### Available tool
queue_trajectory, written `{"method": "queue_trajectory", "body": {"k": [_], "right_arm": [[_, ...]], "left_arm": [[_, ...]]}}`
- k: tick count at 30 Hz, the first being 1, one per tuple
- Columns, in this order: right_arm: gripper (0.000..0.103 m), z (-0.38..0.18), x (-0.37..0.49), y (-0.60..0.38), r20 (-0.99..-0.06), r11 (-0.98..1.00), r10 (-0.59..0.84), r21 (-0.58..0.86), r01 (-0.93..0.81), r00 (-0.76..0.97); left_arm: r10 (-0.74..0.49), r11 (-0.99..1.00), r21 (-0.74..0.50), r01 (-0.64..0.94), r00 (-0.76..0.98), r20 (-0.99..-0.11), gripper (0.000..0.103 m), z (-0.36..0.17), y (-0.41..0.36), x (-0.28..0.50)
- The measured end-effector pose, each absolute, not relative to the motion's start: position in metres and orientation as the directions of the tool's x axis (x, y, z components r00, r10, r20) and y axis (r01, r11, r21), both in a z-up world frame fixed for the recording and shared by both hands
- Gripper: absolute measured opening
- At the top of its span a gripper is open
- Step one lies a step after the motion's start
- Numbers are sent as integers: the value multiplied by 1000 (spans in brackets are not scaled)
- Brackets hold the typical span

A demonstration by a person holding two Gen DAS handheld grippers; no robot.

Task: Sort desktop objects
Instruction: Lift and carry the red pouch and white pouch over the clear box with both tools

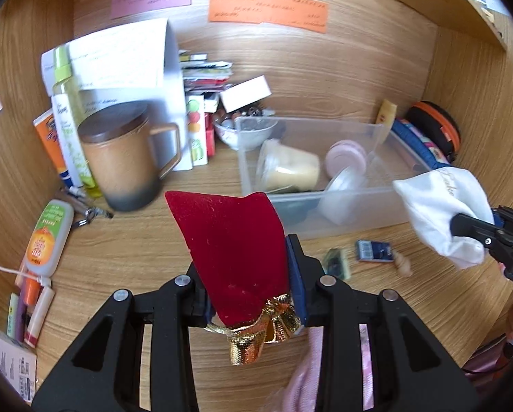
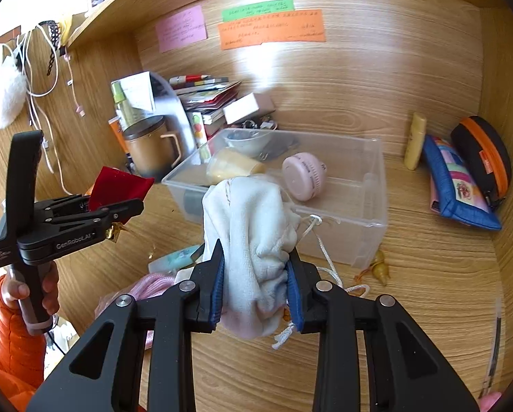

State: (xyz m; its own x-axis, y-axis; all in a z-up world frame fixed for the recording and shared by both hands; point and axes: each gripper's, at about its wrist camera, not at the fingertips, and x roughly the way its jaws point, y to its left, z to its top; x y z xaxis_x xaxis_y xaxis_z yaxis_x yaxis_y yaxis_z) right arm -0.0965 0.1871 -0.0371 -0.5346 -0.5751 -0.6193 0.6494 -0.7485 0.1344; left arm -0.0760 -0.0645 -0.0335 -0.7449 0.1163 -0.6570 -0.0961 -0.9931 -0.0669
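Clamped jaws on both: left gripper (image 1: 253,305) pinches a red velvet pouch (image 1: 234,257), right gripper (image 2: 256,288) a white drawstring bag (image 2: 253,237), each raised over the wooden desk (image 2: 428,292) near the clear plastic bin (image 2: 352,213).

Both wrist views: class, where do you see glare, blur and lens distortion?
Right wrist view: a bright glare patch on the wooden back panel. Left wrist view: motion blur smears the brown ceramic mug and white paper sheet. Both views: fisheye bends the desk's straight edges and darkens the corners.
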Motion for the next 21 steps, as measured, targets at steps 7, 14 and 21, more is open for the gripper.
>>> {"method": "queue_trajectory", "body": {"k": [7,14,21], "right_arm": [[28,-34,-105,198,-607,-764,-573,153,626,-551],[28,-25,-109,204,-588,-769,-573,146,623,-570],[28,-13,-115,206,-569,-771,-576,140,622,-586]], "left_arm": [[157,-987,-74,-143,-753,-639,34,-23,-46,-79],[207,-977,-92,-192,-758,-619,34,-11,-29,-85],[238,-969,-100,-224,-760,-604,34,-1,-17,-94]]}}
